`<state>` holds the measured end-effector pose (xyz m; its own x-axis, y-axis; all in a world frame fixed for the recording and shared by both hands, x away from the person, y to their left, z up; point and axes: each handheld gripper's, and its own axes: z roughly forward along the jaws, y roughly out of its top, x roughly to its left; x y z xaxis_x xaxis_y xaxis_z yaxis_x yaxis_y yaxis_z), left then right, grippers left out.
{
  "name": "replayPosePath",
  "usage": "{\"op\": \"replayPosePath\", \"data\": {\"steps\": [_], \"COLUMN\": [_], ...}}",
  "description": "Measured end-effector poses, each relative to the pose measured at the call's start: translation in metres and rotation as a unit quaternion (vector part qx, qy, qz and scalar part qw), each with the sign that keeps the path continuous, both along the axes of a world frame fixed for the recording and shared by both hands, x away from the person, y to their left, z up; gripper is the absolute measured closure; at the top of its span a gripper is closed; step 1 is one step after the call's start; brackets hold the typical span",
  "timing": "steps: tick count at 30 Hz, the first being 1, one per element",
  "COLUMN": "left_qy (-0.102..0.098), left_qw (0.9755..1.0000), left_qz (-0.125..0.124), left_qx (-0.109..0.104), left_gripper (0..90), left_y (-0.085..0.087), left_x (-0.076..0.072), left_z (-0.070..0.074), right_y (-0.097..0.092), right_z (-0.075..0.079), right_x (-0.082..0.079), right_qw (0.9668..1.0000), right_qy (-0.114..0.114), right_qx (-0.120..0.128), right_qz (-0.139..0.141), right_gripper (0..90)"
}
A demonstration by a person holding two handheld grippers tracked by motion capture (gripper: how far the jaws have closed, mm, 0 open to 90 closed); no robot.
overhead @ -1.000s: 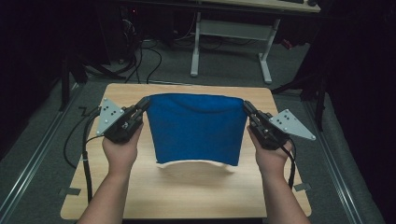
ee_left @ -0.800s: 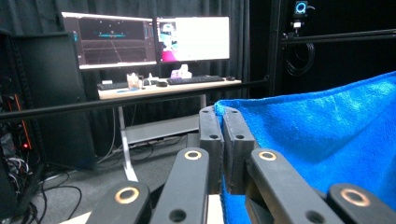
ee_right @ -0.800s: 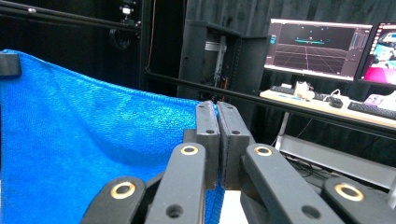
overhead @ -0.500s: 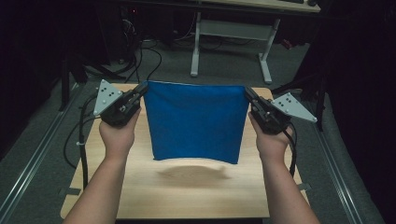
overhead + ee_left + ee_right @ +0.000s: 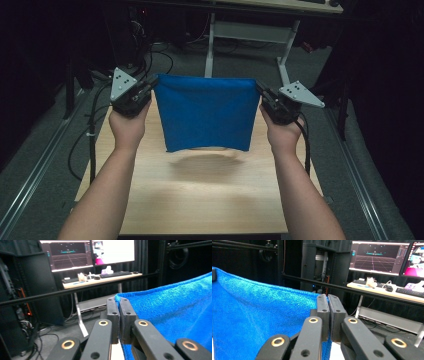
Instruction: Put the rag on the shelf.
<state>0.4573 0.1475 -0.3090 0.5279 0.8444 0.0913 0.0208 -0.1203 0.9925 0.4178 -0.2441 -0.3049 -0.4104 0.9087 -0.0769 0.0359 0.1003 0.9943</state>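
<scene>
High view: I've got the blue towel (image 5: 206, 112) strung out between my two grippers, clear of the wooden table (image 5: 200, 195), with its shadow lying on the boards under the hanging bottom edge. My left gripper (image 5: 149, 90) has the towel's top left corner, my right gripper (image 5: 260, 93) the top right corner, and the top edge runs nearly straight from one to the other with only a slight dip. The cloth hangs as a flat sheet between my hands, its lower edge free, touching nothing that I can see. My left hand (image 5: 127, 127) and right hand (image 5: 282, 132) sit just outside the towel's two side edges.

Left gripper view: my jaws are pressed together on the corner of the towel (image 5: 172, 315), a little tip of blue poking up above the pads (image 5: 113, 312), the rest of the cloth spreading away to one side. Beyond the jaws, a desk with monitors (image 5: 112, 251).

Right gripper view: same story, jaws clamped tight on the other corner, the towel (image 5: 262, 322) stretching off to the far side where the tip of my left gripper (image 5: 214, 274) pins it
</scene>
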Motion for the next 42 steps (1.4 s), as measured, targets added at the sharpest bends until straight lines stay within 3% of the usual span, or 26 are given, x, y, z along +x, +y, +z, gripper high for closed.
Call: {"op": "replayPosePath", "data": {"steps": [15,19,21,26,31,35,42], "left_qy": [0.009,0.027,0.04,0.085,0.112,0.141,0.183], "left_qw": [0.9997,0.9992,0.9986,0.9953,0.9922,0.9877,0.98], "left_qz": [0.017,0.018,0.019,0.015,0.013,0.007,-0.013], "left_qx": [0.012,0.023,0.029,0.043,0.054,0.068,0.077], "left_gripper": [88.3,88.2,88.2,88.2,88.2,88.2,88.2], "left_y": [-0.003,-0.005,-0.007,-0.01,-0.015,-0.018,-0.019], "left_x": [0.032,0.043,0.049,0.066,0.072,0.075,0.072], "left_z": [0.008,0.001,-0.007,-0.035,-0.057,-0.078,-0.114], "right_y": [0.008,0.006,0.006,0.007,0.005,0.003,-0.003], "right_z": [0.005,-0.001,-0.005,-0.022,-0.042,-0.062,-0.093], "right_x": [0.037,0.051,0.055,0.066,0.075,0.08,0.078], "right_qw": [0.9995,0.9989,0.9986,0.9964,0.994,0.9907,0.9873], "right_qy": [0.007,0.022,0.033,0.054,0.078,0.104,0.14], "right_qx": [-0.018,-0.027,-0.025,-0.054,-0.065,-0.077,-0.07], "right_qz": [-0.025,-0.032,-0.033,-0.036,-0.041,-0.042,-0.029], "right_gripper": [88.9,88.9,88.9,88.9,88.9,88.9,88.9]}}
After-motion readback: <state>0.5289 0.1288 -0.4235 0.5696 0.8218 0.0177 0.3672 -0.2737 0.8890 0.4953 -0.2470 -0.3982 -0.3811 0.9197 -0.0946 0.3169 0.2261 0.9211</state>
